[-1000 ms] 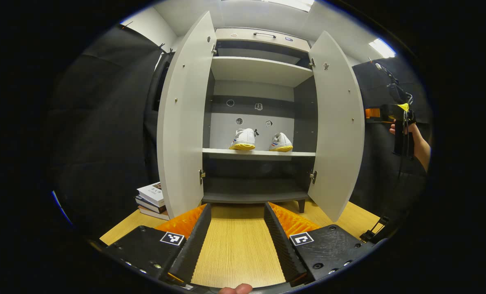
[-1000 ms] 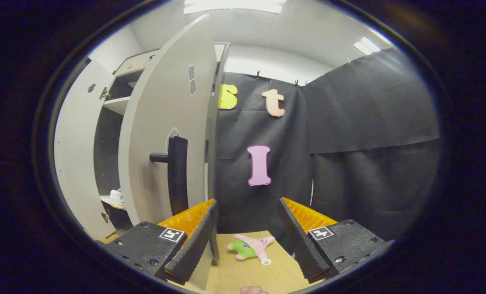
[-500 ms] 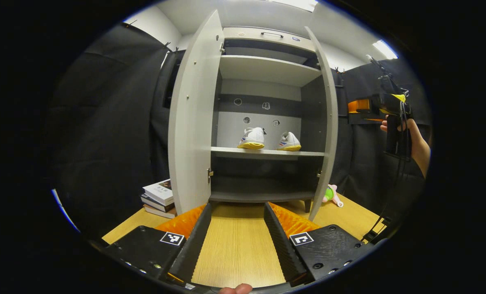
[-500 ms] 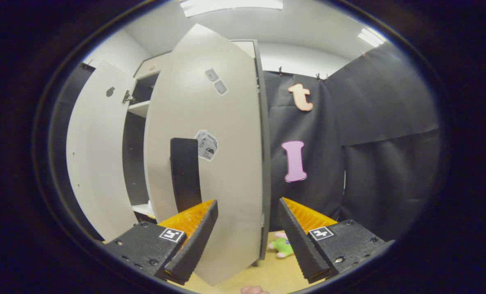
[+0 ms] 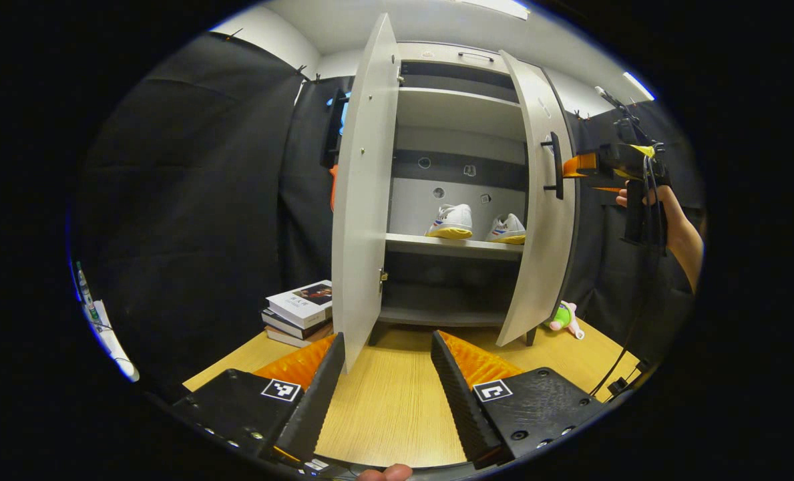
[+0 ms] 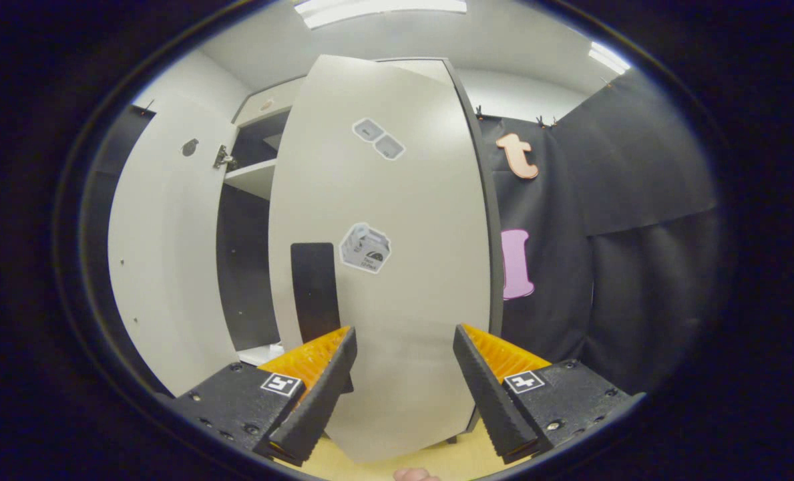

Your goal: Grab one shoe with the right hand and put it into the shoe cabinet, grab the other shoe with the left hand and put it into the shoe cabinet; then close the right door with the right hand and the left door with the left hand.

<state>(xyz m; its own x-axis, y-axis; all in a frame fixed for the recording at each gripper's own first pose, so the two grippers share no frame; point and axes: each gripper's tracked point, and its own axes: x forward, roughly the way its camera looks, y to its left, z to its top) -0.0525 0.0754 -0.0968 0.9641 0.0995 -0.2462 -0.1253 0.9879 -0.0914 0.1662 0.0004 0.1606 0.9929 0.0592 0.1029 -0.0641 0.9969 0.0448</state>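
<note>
Your right door (image 6: 397, 267) has swung further toward closing than half a second ago; in the right gripper view its outer face now fills the centre of the frame, black handle (image 6: 314, 290) at centre left, and it covers more of the cabinet opening; the plush toy on the wooden surface has dropped out of that view. Your right hand-held gripper (image 6: 400, 394) stands wide open with nothing between its fingers, right up at the door's face; contact cannot be judged. In the left gripper view, that gripper (image 5: 587, 164) sits at right, its tip by the right door's (image 5: 543, 214) handle (image 5: 555, 165); your left hand-held gripper (image 5: 386, 394) hangs wide open and empty over the surface (image 5: 390, 401) at lower centre. Both shoes (image 5: 451, 222) (image 5: 507, 229) sit side by side on the middle shelf (image 5: 450, 246) of the shoe cabinet (image 5: 460, 120). The left door (image 5: 363, 200) stands open, edge toward you; books (image 5: 298, 310) are stacked to its left; a plush toy (image 5: 562, 317) lies beyond the right door.
</note>
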